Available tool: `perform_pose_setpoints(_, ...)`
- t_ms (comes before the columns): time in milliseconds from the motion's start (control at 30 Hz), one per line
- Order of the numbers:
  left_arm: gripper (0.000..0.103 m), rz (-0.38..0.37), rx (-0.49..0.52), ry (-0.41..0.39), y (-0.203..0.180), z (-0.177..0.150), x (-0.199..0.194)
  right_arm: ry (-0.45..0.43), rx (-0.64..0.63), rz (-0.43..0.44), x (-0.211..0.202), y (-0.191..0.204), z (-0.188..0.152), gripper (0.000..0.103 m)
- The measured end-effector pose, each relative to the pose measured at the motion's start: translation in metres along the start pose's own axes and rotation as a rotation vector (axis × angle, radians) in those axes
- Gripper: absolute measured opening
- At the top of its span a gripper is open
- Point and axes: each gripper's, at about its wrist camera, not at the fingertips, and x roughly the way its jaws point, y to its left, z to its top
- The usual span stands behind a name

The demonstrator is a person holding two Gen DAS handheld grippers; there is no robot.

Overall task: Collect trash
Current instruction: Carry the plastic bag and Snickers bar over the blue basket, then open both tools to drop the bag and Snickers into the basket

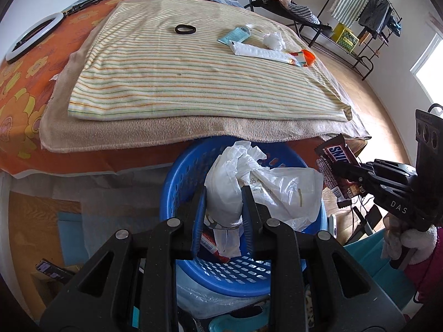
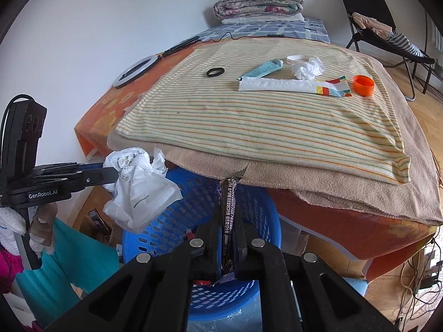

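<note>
My left gripper (image 1: 223, 196) is shut on a crumpled white plastic bag (image 1: 249, 182) and holds it over the blue perforated basket (image 1: 180, 171). From the right wrist view the left gripper (image 2: 116, 175) grips the bag (image 2: 138, 191) above the basket (image 2: 171, 221). My right gripper (image 2: 227, 221) is shut on a brown Snickers wrapper (image 2: 229, 210), seen edge-on above the basket. In the left wrist view the right gripper (image 1: 336, 167) holds the wrapper (image 1: 336, 166) at the basket's right side. A red-and-white wrapper (image 1: 211, 244) lies inside the basket.
On the striped towel (image 2: 263, 127) on the bed lie a white tube (image 2: 279, 85), a teal tube (image 2: 263, 67), a crumpled tissue (image 2: 307, 69), an orange cap (image 2: 363, 84), a white band (image 2: 296, 58) and a black ring (image 2: 215, 72). A ring light (image 2: 133, 72) lies at the left.
</note>
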Motion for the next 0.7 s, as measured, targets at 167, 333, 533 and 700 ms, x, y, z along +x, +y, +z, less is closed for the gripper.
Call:
perform_pose_setpoints(167,0.024,0.019,0.02,0.039,-0.003,-0.009,0.015,0.031,-0.014,-0.002,0.01,0.007,-0.006,0.003)
perform_pose_setpoints(333,0.024,0.042,0.03,0.073,-0.003,-0.013,0.028,0.06,-0.025,-0.004,0.02,0.011,-0.013,0.003)
perform_pose_setpoints(533,0.024,0.062,0.043,0.094,-0.004,-0.014,0.037,0.083,-0.027,-0.006,0.028,0.013,-0.018,0.004)
perform_pose_setpoints(700,0.024,0.068,0.043,0.121,-0.004,-0.016,0.045,0.095,-0.017,-0.003,0.033,0.011,-0.019,0.008)
